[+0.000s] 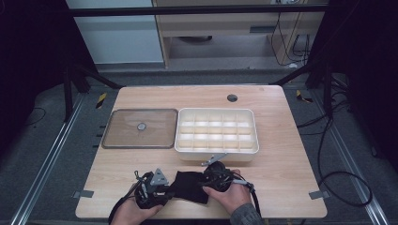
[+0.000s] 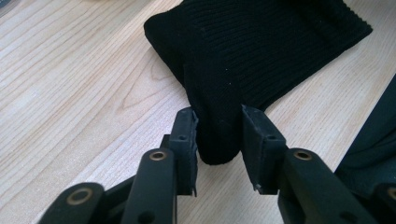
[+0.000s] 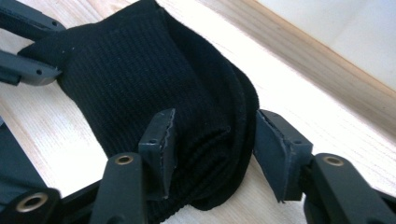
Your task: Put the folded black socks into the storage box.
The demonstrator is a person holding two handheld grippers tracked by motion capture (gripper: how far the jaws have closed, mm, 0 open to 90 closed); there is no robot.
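Together, both grippers gripped one black knitted sock [image 1: 190, 186] near the table's [image 1: 281, 159] front edge.

Partly hidden in the high view, the sock lay between the left gripper [image 1: 162, 190] and the right gripper [image 1: 210, 180], just in front of the white compartment box [image 1: 216, 148]; the hands covered the gripper bodies there. In the left gripper view the left gripper [image 2: 218, 133] had its jaws clenched on a narrow fold of the sock [image 2: 252, 51]. In the right gripper view the right gripper [image 3: 212, 140] clasped the sock's [image 3: 140, 79] bunched end, the jaws pressing it from both sides. The box's compartments looked empty, though glare washed them out. Left of the box lay a flat clear lid [image 1: 140, 128] with a small round knob [image 1: 141, 126]. Behind the box, a dark round hole [image 1: 232, 98] sat in the tabletop.
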